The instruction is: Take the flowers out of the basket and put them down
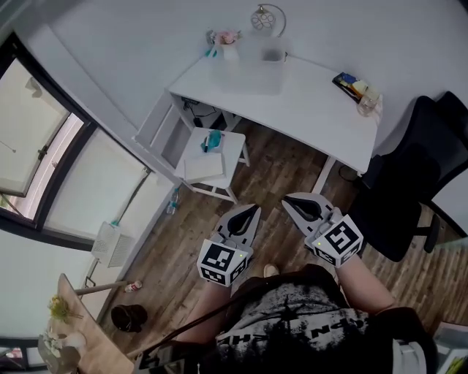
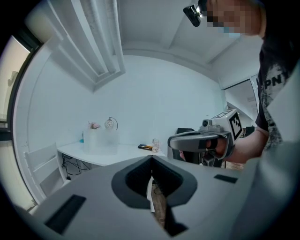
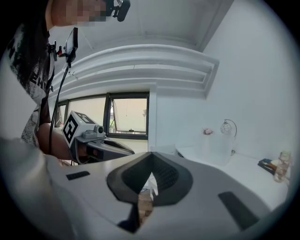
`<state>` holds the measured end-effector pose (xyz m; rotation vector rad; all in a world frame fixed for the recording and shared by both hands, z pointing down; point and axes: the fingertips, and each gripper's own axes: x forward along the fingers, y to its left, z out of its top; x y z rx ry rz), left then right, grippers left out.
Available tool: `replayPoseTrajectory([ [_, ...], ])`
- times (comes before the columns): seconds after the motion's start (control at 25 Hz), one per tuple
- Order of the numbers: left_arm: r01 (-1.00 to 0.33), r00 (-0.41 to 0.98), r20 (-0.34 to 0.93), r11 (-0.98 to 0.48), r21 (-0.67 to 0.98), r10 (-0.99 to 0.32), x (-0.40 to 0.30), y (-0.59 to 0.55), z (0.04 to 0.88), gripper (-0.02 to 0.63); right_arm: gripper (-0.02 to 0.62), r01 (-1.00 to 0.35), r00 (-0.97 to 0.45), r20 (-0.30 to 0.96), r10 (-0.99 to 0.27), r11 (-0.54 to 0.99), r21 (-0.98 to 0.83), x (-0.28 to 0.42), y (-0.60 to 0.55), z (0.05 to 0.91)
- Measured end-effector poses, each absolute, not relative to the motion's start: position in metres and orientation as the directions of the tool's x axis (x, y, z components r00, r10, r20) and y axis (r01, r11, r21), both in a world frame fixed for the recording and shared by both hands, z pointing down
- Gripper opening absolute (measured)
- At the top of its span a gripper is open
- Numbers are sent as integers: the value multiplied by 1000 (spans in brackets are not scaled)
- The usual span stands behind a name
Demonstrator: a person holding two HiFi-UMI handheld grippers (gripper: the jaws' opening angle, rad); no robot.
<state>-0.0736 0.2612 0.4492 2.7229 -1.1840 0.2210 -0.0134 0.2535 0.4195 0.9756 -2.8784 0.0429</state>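
Note:
Far ahead of me stands a white desk [image 1: 314, 102] with a translucent white basket [image 1: 252, 69] on it. A small bunch of pink flowers [image 1: 225, 38] shows just behind the basket's left corner. My left gripper [image 1: 252, 210] and right gripper [image 1: 287, 201] are held side by side over the wooden floor, well short of the desk, both shut and empty. In the left gripper view the basket [image 2: 101, 140] and flowers [image 2: 93, 125] are small and distant, with the right gripper [image 2: 171, 142] alongside. In the right gripper view the basket [image 3: 215, 147] and flowers [image 3: 207, 131] are also far off.
A white stool [image 1: 212, 157] with a teal object on it stands before the desk's left end. A black office chair [image 1: 409, 190] is at the right. Small items [image 1: 358, 89] lie on the desk's right end. A wire ornament [image 1: 267, 18] stands behind the basket. Windows line the left wall.

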Motion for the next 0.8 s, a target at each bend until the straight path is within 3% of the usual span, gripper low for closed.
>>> replayPoseTrajectory([
  [0.8, -751, 659, 196, -649, 118, -726, -97, 154, 455, 12, 15, -573, -811, 152, -565, 819, -15, -43, 147, 438],
])
